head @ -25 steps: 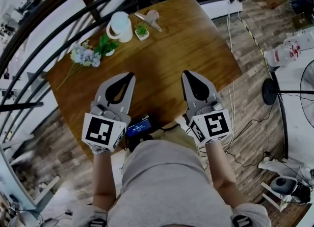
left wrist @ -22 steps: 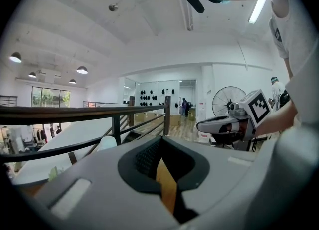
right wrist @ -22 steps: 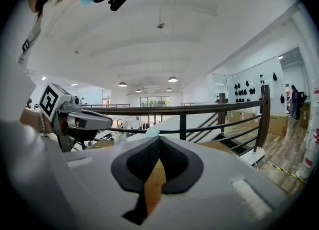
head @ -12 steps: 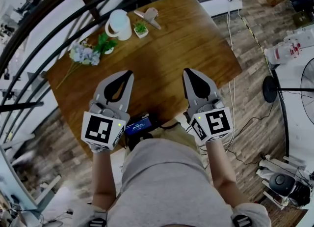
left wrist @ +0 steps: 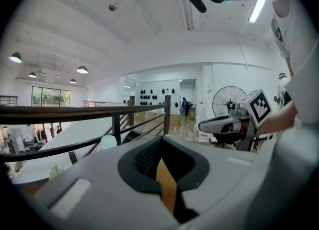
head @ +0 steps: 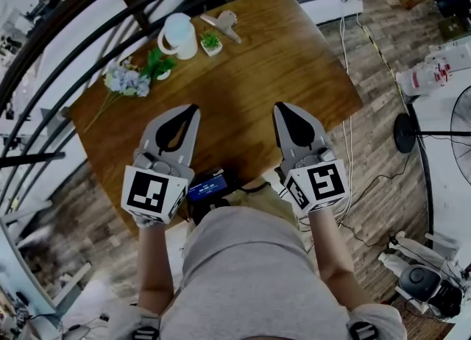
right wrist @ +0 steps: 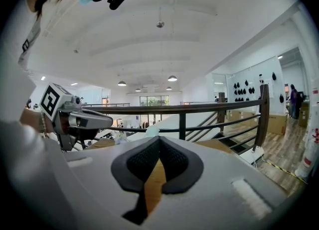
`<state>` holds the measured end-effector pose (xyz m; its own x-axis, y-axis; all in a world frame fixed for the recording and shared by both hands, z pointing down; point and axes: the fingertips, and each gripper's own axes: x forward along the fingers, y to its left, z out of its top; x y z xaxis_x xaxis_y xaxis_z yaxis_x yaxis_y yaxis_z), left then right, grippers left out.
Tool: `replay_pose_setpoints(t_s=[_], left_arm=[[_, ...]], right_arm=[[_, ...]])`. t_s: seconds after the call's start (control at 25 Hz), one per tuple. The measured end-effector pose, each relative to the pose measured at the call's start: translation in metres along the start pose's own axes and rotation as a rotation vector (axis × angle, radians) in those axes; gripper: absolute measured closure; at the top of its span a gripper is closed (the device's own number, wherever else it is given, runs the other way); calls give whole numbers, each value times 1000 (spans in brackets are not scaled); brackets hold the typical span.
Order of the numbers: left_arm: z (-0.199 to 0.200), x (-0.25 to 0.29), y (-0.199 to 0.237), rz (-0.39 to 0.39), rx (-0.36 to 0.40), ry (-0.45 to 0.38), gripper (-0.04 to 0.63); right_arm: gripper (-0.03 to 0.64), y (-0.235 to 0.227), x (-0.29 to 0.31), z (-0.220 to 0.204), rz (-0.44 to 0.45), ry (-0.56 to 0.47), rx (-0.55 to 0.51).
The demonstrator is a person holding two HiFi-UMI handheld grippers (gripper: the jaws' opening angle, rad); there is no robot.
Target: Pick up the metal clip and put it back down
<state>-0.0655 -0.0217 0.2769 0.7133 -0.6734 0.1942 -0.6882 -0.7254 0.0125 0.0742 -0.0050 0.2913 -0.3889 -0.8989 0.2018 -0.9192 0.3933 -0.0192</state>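
The metal clip (head: 223,25) lies at the far end of the wooden table (head: 294,66), beside a small potted plant (head: 212,44). Both grippers hover side by side over the near half of the table, far from the clip. My left gripper (head: 194,109) is shut with nothing in it; its dark pads meet at the tip (left wrist: 162,140). My right gripper (head: 281,107) is also shut and empty, its jaws closed together (right wrist: 158,139). Each gripper view shows the other gripper off to the side, level with it. The clip does not show in either gripper view.
A white jug (head: 180,38) and a bunch of pale flowers (head: 129,81) stand at the table's far left. A black device with a blue screen (head: 210,188) sits at the near edge. A dark railing (head: 110,7) runs behind the table. Cables and a floor fan (head: 456,136) are on the right.
Both grippers have stayed shut and almost still, drifting only a little over the table.
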Motion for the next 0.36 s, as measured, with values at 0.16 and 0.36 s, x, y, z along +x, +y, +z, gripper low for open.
replay_pose_setpoints(t_s=[0.16, 0.36], left_arm=[[-3, 1, 0, -5, 3, 8, 583], [-4, 3, 2, -11, 5, 7, 583]], right_arm=[[617, 2, 2, -3, 7, 7, -11], [617, 4, 6, -5, 15, 16, -8]])
